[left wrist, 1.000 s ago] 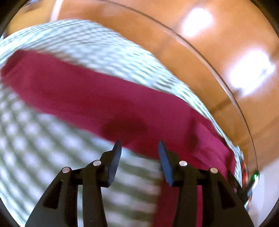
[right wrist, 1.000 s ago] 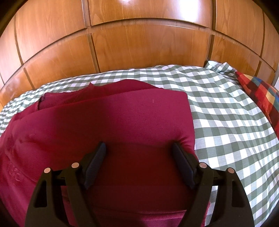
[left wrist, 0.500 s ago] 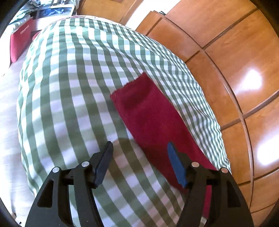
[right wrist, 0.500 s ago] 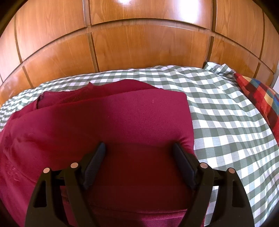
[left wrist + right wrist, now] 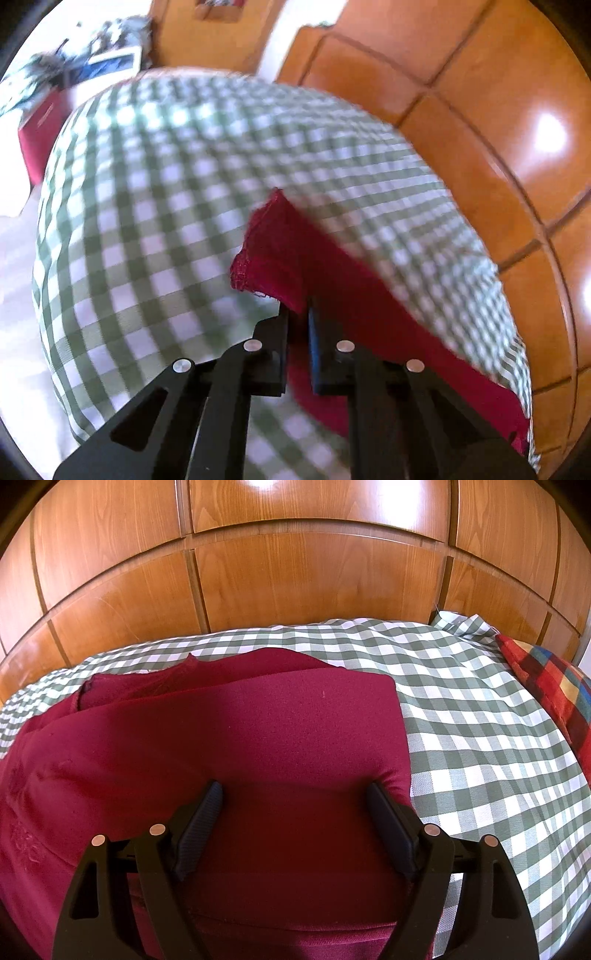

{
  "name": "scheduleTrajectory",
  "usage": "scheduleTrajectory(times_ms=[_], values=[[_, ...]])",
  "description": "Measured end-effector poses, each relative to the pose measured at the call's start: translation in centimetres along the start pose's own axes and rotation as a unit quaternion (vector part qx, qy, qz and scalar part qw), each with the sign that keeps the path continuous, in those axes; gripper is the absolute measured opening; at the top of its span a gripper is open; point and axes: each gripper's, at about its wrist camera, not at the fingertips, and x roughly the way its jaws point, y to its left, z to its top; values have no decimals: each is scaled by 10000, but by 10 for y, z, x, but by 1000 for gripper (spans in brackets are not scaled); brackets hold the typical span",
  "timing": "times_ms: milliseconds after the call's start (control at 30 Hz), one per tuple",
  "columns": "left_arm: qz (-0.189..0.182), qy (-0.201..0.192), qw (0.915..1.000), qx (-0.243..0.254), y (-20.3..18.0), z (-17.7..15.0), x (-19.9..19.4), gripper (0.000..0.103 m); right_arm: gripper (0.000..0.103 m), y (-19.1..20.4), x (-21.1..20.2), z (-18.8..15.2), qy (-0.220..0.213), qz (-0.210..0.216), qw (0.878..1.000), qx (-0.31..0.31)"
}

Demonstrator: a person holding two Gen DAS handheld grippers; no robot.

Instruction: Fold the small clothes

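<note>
Dark red garment (image 5: 258,746), soft knit, partly folded, spread across green-and-white checked bedcover (image 5: 480,738). Upper layer smooth and flat, edge of lower layer peeking out behind. One narrow end (image 5: 273,251) lifted and crumpled.

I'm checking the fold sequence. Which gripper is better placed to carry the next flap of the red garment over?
Left. The left gripper has just closed on the red garment near its corner. The right gripper stands open, its fingers resting on the folded part.
</note>
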Motion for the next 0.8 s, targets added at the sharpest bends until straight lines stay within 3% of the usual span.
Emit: scheduleTrajectory(times_ms=[200,300,467,667,733,800], values=[[-877,-454,9909,910,-83,-17,-52,7,80,0,0,0,0,0,10000,2],[-1419,-519,9776,1466,-135,-45,-75,7,79,0,0,0,-1,4,10000,5],[-2205,-121,9452,2406,-216,-123,-93,7,80,0,-1,1,-8,43,10000,45],[-2376,436,9140,3259,-260,-212,-84,8,81,-2,-1,1,-16,139,9998,105],[-2320,605,9052,3509,-264,-234,-79,12,82,-2,-1,1,-19,163,9998,123],[-2279,653,9024,3597,-259,-246,-78,22,82,-2,-1,1,-20,172,9998,131]])
